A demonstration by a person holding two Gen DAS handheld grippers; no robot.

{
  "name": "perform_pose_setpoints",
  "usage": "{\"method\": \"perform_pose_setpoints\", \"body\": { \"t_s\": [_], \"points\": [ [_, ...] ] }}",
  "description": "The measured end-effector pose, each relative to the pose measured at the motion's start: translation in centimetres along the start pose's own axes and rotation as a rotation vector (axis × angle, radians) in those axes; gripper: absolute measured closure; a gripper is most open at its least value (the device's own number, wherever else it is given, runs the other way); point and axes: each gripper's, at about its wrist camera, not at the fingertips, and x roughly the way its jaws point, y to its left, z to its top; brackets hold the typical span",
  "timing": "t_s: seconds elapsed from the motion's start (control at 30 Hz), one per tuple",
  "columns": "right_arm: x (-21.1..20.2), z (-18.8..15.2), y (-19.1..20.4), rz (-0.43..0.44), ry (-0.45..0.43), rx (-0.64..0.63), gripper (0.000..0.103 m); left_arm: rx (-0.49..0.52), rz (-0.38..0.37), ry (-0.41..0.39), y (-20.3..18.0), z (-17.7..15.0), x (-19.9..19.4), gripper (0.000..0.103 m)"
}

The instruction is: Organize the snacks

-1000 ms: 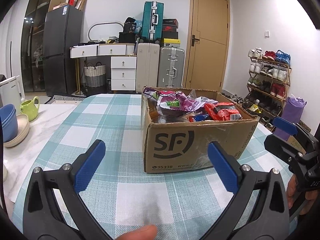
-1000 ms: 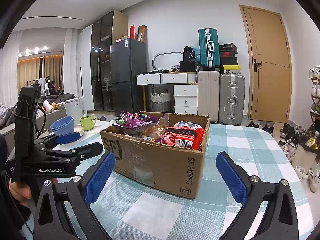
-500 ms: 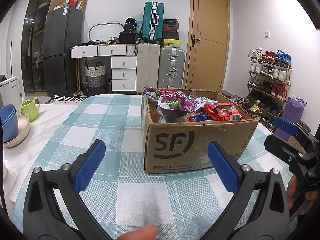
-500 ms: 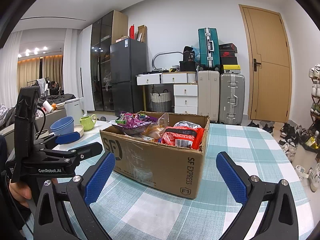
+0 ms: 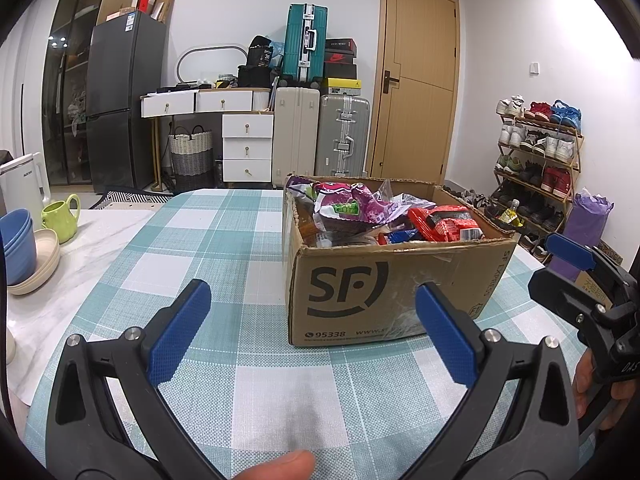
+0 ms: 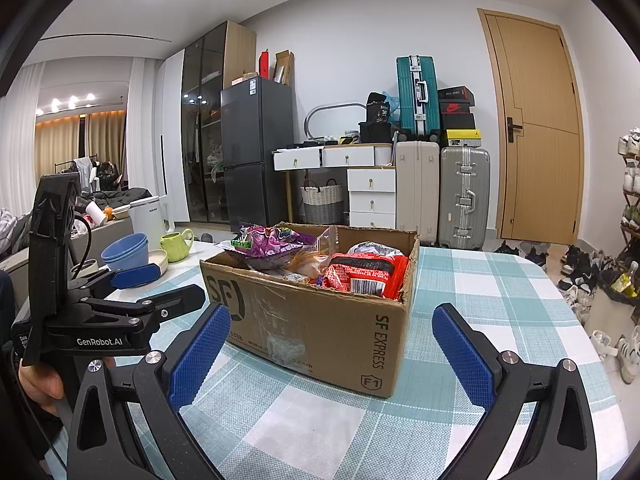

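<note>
Snack packets sat heaped in open cardboard box on checked worktop. Left gripper and right gripper hovered before box, jaws spread wide, empty, likely poised to reach in.

The tabletop wears a teal-and-white checked cloth. At its nine o'clock edge stand stacked blue bowls on a cream dish, with a green mug and a white kettle just behind them. Beyond the tabletop, at eleven o'clock, a dark fridge stands beside white drawers and a woven basket. At twelve o'clock, a teal suitcase sits atop cream and silver ones. A wooden door stands at one o'clock, a shoe rack at two o'clock.
</note>
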Motion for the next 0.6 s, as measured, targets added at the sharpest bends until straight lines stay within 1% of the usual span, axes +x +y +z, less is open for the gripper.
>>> {"method": "perform_pose_setpoints", "body": {
  "t_s": [0.6],
  "points": [
    [0.00,-0.02,-0.02,0.000,0.000,0.000,0.000,0.001,0.000,-0.001,-0.04,-0.05,-0.01,0.001]
  ]
}}
